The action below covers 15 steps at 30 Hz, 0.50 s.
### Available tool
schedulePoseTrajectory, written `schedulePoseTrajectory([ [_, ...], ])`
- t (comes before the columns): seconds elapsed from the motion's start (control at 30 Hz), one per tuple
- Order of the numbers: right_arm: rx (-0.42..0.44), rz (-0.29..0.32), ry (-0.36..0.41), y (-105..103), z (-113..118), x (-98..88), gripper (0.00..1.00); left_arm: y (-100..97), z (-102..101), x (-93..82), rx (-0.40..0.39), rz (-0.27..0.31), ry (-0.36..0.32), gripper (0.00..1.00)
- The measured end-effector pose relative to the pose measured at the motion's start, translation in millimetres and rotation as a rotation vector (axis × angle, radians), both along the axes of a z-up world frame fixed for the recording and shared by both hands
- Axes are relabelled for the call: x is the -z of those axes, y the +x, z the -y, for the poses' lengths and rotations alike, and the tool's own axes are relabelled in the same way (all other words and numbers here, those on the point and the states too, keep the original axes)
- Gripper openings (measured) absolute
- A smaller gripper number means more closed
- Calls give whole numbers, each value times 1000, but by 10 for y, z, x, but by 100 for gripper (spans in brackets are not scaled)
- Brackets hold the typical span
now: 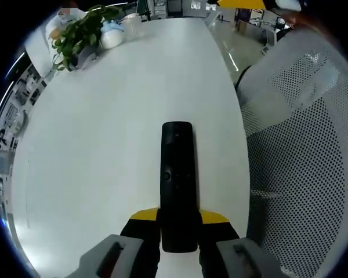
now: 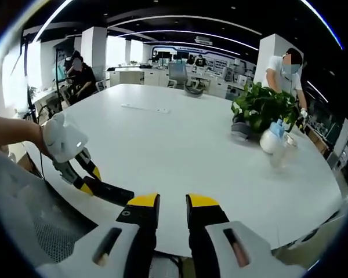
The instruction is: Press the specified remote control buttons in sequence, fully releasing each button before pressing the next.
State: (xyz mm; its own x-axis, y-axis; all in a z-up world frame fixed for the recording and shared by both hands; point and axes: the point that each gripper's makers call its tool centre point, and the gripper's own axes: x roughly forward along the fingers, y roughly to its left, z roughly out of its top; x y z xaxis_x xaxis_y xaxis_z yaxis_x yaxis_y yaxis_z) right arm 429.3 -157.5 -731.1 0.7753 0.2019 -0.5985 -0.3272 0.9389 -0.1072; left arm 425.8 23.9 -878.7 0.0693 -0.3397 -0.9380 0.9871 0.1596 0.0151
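Gripping the remote [image 1: 177, 185], left gripper [image 1: 178, 217]; right gripper [image 2: 166, 202] holds nothing

One remote control [image 1: 177, 185] lay on the single white bench [image 1: 104, 150]. There were two hand-held grippers, the left [image 1: 178, 231] and the right [image 2: 172, 208]. One potted plant [image 2: 262, 109], one mesh chair [image 1: 301, 168] and one white bottle [image 2: 271, 139] were counted.

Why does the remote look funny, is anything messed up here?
Nothing looks spilled or broken. The black remote isn't lying on the white table; the left gripper grips its near end between its jaws. The right gripper hovers with a narrow gap. The plant stands upright.
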Motion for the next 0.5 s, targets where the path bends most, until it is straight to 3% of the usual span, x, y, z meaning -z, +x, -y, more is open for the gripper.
schedulePoseTrajectory([
  [0.5,-7,17,16,-10,-20,-34,15,-234,51,-2,15,-1,1,23],
])
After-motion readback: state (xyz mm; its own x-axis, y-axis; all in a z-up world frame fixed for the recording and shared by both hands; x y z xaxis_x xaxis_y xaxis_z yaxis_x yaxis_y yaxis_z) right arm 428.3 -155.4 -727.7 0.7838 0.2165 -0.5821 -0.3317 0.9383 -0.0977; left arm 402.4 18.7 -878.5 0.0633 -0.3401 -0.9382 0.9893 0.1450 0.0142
